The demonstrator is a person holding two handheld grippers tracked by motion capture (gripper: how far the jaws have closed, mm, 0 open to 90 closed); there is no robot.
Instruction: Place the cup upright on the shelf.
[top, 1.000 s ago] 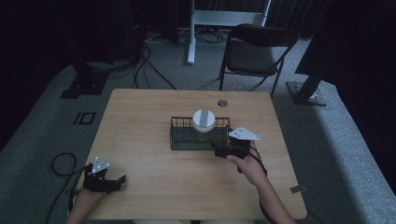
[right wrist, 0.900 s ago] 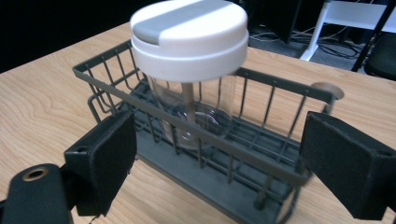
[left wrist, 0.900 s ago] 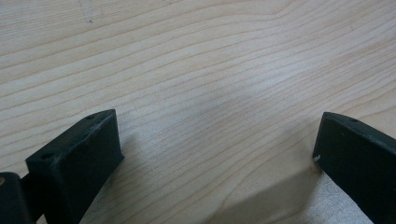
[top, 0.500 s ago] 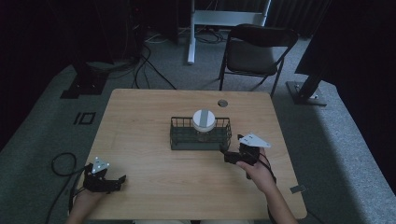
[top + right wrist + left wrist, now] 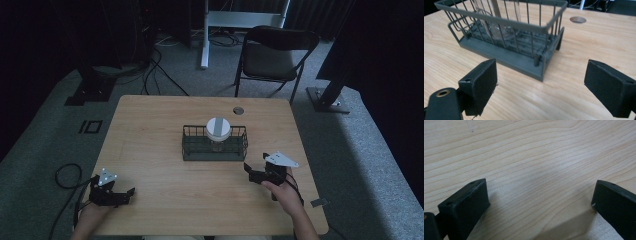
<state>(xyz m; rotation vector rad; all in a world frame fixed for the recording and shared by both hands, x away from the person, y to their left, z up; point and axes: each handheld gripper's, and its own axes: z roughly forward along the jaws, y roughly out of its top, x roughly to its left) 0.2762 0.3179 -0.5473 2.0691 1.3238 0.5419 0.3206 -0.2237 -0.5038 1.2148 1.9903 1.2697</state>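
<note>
The room is dim, its walls lost in darkness. A light wooden desk [image 5: 150,130] stands on grey carpet [image 5: 45,140]. Beyond the desk's far edge stands a black folding chair [image 5: 276,55], with a white stand [image 5: 240,20] and black cables [image 5: 160,55] behind.

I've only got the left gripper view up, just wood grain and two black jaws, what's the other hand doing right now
Observer: The right gripper hovers near the table's right side, jaws wide apart, holding nothing.
Operator: What is it pointing at?
Observer: A dark wire basket on the table, seen just beyond its jaws in the right gripper view.
Operator: Anything in that basket?
Observer: A clear jar with a white lid stands upright inside it.
Operator: And where does my left gripper sit?
Observer: The left gripper is at the near left corner of the table, far from the basket, jaws open.
</note>
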